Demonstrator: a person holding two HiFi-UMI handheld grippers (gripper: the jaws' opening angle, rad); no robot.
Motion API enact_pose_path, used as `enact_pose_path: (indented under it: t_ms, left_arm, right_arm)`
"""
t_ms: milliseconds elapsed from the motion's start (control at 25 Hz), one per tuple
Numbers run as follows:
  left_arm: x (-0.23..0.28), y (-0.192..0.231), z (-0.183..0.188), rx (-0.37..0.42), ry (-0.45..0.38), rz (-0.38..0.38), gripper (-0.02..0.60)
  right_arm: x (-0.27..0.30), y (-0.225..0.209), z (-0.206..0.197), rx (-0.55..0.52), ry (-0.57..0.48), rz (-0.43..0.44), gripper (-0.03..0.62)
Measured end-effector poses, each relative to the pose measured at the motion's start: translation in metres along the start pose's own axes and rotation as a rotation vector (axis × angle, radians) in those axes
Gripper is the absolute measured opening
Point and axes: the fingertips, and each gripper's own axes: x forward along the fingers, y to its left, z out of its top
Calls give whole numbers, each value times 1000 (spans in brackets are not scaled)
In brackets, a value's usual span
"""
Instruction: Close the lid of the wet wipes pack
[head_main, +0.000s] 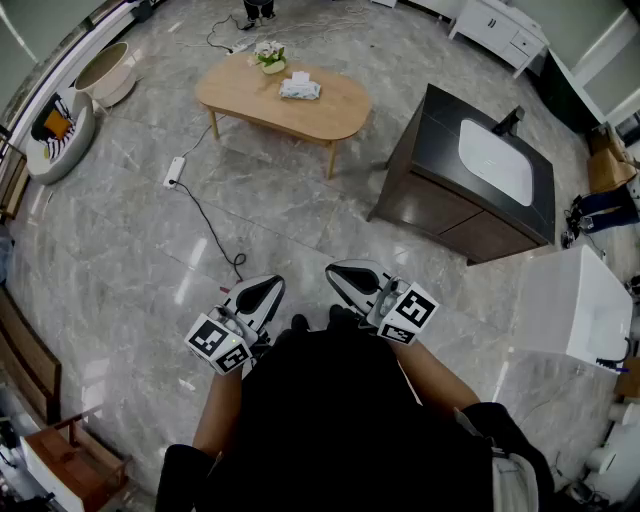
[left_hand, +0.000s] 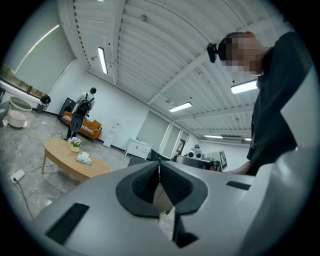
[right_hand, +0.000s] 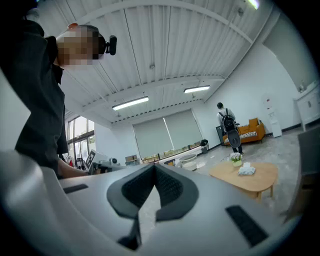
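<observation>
1. Left gripper view: the left gripper (left_hand: 159, 169) has its dark ribbed pads pressed together, with nothing between them.
2. The right gripper (right_hand: 154, 171) is likewise closed and empty.
3. Both are held near the person's black-clad body, above the grey marble floor (head_main: 130, 250).
4. Far ahead, the pale soft wet wipes pack (head_main: 299, 89) lies on the oval light wooden table (head_main: 330, 115), just beside a small flower pot (head_main: 269, 56) and well apart from both grippers.
5. At the right stands a dark cabinet with a white basin (head_main: 440, 190).
</observation>
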Motion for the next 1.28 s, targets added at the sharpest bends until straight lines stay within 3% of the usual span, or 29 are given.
enact_pose_path:
  t_ms: [480,840,1280]
  left_arm:
    - [23,-9,-16,77,95,-113,17]
    - [24,-9,-21,75,100,-145,17]
    - [51,3,-39,9,123,-164,17]
  right_arm:
    - [-16,1,-8,28,-19,-100,9]
    - [-20,6,-5,21,-51,-114,9]
    - [-23,-16,-22,84,10,-88,9]
